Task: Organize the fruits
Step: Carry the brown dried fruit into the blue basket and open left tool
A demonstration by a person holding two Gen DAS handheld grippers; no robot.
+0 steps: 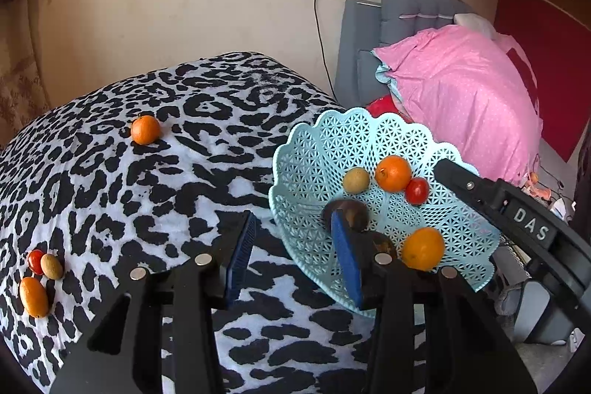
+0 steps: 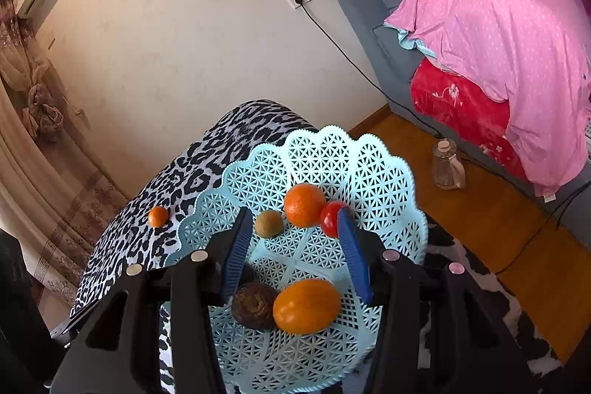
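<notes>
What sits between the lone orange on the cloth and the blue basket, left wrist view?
Nothing: between the lone orange and the blue basket only bare leopard-print cloth shows in the left wrist view.

Both views are evenly lit by soft daylight; focus is sharp, straight lines are bowed, and corners are blackened by fisheye vignetting.

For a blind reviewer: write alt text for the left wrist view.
A light blue lattice basket sits at the right edge of a leopard-print cloth, holding two oranges, a tomato, a small brownish-green fruit and a dark fruit. The open left gripper hovers at its near rim, holding nothing. Four more fruits lie loose on the cloth: an orange farther back, three at left.
</notes>
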